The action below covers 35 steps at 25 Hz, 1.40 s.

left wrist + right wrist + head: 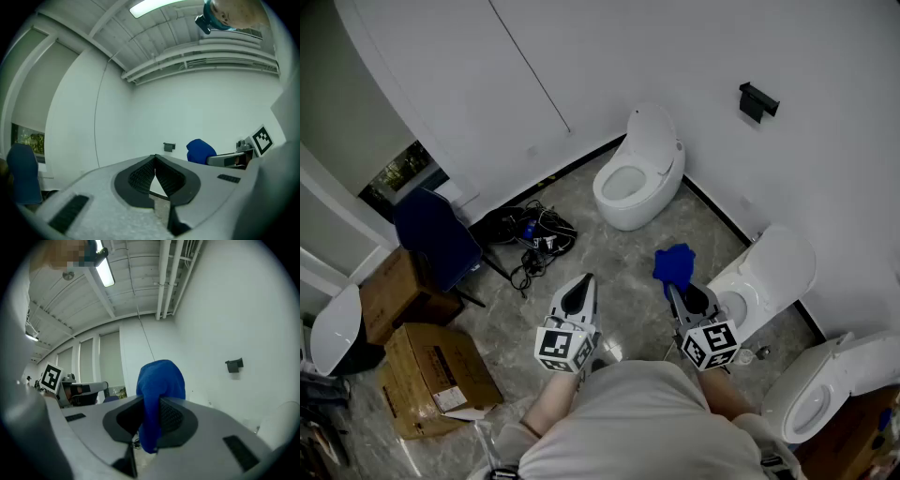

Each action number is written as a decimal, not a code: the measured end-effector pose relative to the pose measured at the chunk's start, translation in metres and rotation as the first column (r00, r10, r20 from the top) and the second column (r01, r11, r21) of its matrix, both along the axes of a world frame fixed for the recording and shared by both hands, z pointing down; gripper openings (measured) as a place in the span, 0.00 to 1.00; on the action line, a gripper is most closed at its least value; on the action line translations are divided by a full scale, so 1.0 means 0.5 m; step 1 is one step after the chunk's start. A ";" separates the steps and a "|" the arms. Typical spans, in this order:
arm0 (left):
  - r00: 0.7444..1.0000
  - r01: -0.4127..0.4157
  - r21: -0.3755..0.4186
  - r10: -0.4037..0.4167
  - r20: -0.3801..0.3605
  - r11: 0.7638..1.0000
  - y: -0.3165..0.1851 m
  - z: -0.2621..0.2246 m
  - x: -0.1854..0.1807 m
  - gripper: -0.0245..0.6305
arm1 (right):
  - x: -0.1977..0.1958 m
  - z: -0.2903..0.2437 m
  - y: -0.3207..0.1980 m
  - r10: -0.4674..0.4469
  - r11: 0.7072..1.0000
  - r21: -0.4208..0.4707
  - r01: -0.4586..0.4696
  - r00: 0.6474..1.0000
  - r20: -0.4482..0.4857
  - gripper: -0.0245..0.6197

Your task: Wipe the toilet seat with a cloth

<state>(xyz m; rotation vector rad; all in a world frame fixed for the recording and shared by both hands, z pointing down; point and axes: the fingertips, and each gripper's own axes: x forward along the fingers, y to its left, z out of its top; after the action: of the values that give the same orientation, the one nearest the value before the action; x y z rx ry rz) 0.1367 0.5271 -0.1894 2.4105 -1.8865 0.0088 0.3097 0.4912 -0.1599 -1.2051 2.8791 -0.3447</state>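
Right tongs [674, 285] clamped on the blue cloth [674, 263]. The cloth bunches up past the tips and a fold hangs below them, held in the air over the floor [628, 295]. Left tongs [584, 281] closed tip to tip with nothing between, near the right pair on its left. Nearest toilet [769, 272], lid up, stands just right of the cloth; contact can't be judged. Second toilet [636, 178] farther off, against the wall.
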 end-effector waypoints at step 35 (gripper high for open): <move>0.987 -0.159 -0.011 0.159 0.033 0.987 -0.398 0.049 -0.092 0.05 | -0.087 0.052 -0.355 0.089 0.996 -0.001 -0.089 0.996 0.028 0.14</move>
<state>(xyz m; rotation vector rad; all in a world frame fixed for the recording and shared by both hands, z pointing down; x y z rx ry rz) 0.0905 0.3281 -0.1647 2.5642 -1.6979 0.0669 0.2660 0.3138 -0.1340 -1.3123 2.7904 -0.3575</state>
